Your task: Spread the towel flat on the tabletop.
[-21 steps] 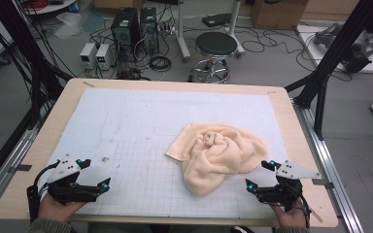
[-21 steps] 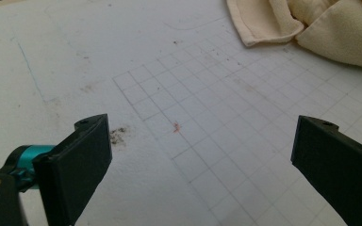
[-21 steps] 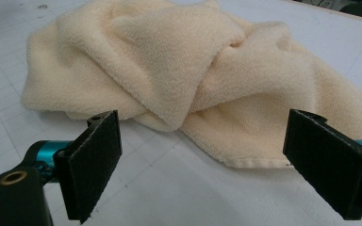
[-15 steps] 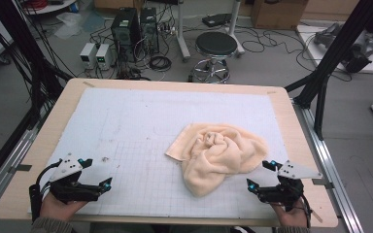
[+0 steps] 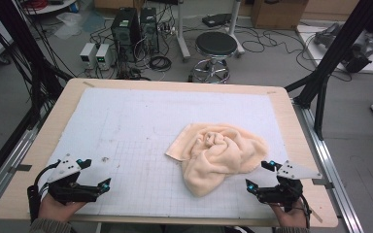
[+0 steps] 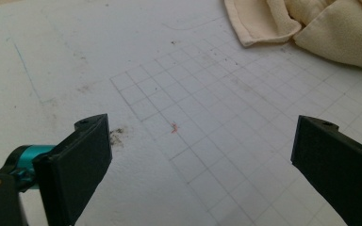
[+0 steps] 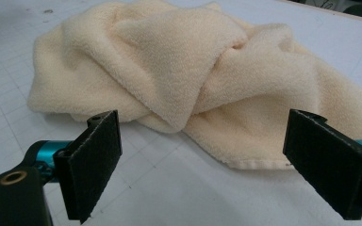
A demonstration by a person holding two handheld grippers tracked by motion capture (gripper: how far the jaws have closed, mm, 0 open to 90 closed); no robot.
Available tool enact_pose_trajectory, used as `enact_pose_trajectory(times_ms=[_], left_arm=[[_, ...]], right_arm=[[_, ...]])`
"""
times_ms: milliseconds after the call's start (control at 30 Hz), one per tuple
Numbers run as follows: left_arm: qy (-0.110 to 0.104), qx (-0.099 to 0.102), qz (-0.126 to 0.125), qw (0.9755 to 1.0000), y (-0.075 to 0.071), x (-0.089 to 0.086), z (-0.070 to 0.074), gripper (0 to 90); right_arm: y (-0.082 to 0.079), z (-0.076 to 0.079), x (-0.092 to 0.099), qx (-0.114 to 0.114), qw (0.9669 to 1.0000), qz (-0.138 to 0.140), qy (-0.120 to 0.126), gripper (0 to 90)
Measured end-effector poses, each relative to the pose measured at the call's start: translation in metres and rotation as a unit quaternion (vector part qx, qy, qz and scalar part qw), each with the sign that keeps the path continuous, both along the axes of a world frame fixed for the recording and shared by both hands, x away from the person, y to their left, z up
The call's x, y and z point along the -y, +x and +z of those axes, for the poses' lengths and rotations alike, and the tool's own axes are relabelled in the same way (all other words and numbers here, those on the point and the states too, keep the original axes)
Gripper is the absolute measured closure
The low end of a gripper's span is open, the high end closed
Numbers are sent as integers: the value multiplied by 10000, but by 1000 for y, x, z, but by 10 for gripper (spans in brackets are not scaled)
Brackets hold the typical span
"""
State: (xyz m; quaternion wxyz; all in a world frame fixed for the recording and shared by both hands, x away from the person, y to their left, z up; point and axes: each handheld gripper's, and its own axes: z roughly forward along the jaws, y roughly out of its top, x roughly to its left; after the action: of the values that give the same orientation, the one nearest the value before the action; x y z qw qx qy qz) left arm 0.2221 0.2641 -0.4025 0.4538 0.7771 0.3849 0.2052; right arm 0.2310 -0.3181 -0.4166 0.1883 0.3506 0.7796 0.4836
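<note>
A crumpled cream towel (image 5: 218, 153) lies right of centre on the white gridded mat (image 5: 141, 126). My left gripper (image 5: 96, 172) rests near the front left corner of the mat, held in a hand, its jaws open with nothing between them. The left gripper view has that gripper (image 6: 202, 155) over bare grid, with the towel (image 6: 320, 23) far off at the upper right. My right gripper (image 5: 258, 174) sits at the front right, just short of the towel's near edge, jaws spread wide. In the right gripper view this gripper (image 7: 202, 160) faces the towel (image 7: 193, 70) without touching it.
The mat covers a wooden table (image 5: 291, 121) with black frame posts (image 5: 330, 63) at both sides. Beyond the far edge, on the floor, stand a round stool (image 5: 216, 46), computer cases (image 5: 133, 24) and tangled cables. A dark smudge (image 6: 118, 136) marks the mat near the left jaw.
</note>
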Motion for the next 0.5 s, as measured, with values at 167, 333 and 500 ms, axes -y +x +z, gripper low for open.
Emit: enact_pose_trajectory(times_ms=[167,333,500], left_arm=[[-7,8,5,10000,-1,0,0,62],[-5,8,-13,10000,-1,0,0,62],[-6,18,24,10000,-1,0,1,62]], right_arm=[[0,0,0,53,10000,10,32,114],[-1,1,0,-18,10000,7,65,114],[0,2,0,-7,10000,36,53,113]])
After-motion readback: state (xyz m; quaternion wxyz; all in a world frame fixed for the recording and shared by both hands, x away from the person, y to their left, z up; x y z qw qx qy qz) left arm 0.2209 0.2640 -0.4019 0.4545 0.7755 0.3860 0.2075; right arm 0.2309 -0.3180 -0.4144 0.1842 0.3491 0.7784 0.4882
